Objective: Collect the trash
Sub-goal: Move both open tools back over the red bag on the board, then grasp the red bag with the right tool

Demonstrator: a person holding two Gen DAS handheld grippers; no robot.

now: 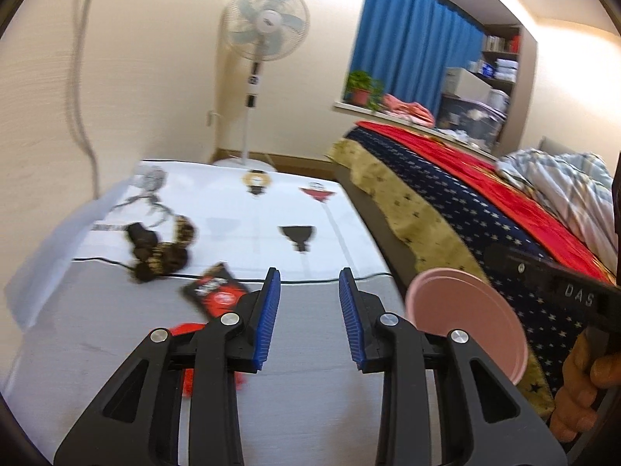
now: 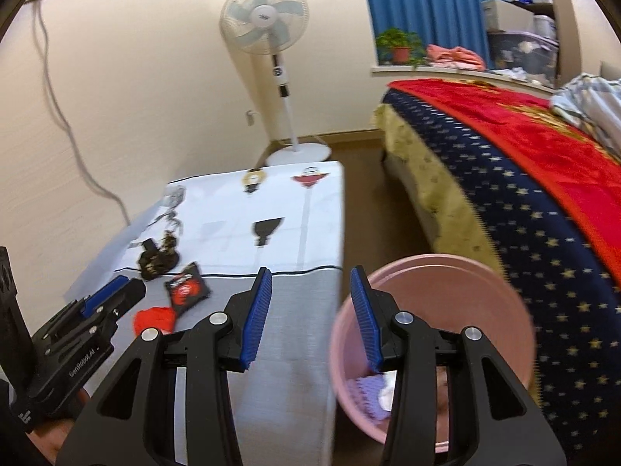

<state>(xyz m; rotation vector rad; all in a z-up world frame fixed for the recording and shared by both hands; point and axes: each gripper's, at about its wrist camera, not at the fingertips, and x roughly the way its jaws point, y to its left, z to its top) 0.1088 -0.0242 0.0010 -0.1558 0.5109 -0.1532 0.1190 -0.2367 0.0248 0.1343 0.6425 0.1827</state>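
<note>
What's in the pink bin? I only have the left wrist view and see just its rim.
Observer: From the right wrist, the bin already holds something purple and something white at the bottom.
Operator: Where does it sit?
Observer: On the floor, in the gap between the table and the bed.
Operator: Is the right gripper holding anything?
Observer: No. The right gripper is open and empty, one finger over the bin's rim.

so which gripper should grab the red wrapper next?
Left. The left gripper, open, hovers right by the red wrapper; the right gripper, also open, sits at the pink bin.
</note>
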